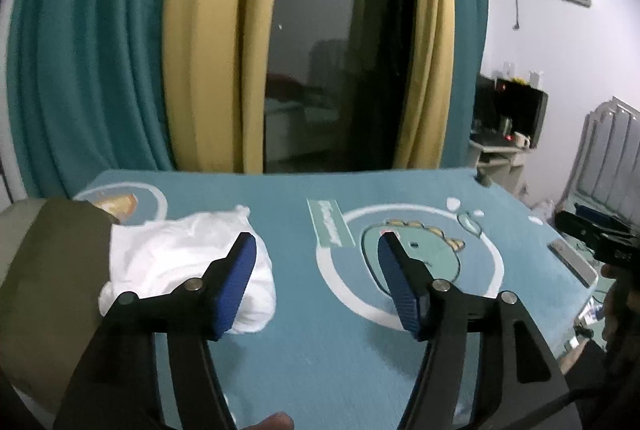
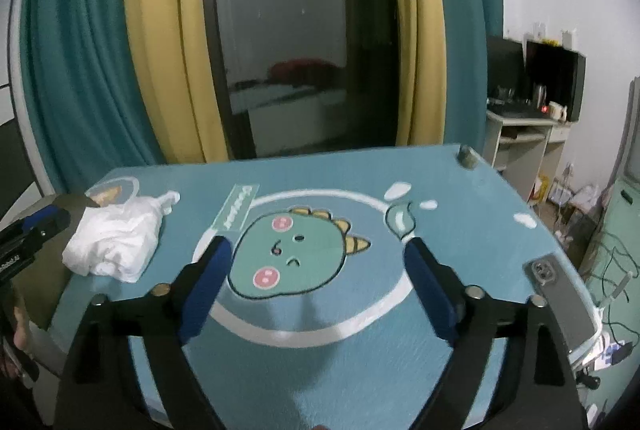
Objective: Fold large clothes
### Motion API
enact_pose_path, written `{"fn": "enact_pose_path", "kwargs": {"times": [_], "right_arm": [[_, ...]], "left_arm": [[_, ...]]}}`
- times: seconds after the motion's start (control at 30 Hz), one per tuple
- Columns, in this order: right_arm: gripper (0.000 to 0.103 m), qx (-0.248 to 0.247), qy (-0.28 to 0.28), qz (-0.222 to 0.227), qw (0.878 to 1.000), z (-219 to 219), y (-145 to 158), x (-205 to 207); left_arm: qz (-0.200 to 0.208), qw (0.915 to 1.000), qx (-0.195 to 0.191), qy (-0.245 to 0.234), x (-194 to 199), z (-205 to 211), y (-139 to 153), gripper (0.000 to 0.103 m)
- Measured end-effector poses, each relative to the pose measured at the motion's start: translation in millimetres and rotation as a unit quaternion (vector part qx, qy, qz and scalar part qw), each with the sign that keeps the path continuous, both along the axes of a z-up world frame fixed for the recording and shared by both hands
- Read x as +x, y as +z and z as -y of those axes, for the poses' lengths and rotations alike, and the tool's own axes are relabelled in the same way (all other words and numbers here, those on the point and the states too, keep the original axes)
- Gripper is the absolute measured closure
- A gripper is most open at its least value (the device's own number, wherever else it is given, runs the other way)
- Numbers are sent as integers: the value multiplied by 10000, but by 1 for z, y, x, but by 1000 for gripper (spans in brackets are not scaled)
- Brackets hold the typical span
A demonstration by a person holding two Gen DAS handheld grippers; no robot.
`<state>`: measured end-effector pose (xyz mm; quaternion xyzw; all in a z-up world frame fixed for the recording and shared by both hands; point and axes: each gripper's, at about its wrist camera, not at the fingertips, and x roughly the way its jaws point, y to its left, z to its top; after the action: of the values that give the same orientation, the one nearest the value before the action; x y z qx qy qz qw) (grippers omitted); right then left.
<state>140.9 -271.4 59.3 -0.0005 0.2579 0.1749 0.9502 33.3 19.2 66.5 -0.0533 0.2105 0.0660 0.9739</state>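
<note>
Lying bundled, white garment [image 2: 116, 246] runs lengthwise toward the curtains [image 2: 80, 49].

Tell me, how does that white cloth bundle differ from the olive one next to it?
The white garment is bunched into a small rumpled bundle, while the olive garment lies flatter and looks larger. The white garment sits wholly on the blue dinosaur mat; the olive garment hangs over the mat's left edge. Both lie at the mat's left side, touching, and no hand-held gripper holds either.
</note>
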Motion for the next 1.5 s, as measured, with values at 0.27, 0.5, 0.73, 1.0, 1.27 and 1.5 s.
{"fn": "enact_pose_path", "kwargs": {"times": [0.27,0.5,0.73,1.0,1.27,1.5], "right_arm": [[4,-110,149,379,9991,-9,13,-10],[4,-137,216,433,9987,-17,14,-9],[4,-85,170,321,9993,-20,10,1],[4,-83,89,201,9997,-19,5,17],[4,-121,70,155,9998,-21,2,25],[4,-148,63,152,9998,-22,3,28]], "left_arm": [[278,9992,140,243,-12,-8,8,28],[260,9992,78,280,-12,-18,3,28],[239,9992,67,304,-10,-21,2,28],[118,9996,49,239,8,-27,-2,28],[101,9998,52,175,20,-29,-4,28],[87,9998,15,166,21,-30,-4,28]]}}
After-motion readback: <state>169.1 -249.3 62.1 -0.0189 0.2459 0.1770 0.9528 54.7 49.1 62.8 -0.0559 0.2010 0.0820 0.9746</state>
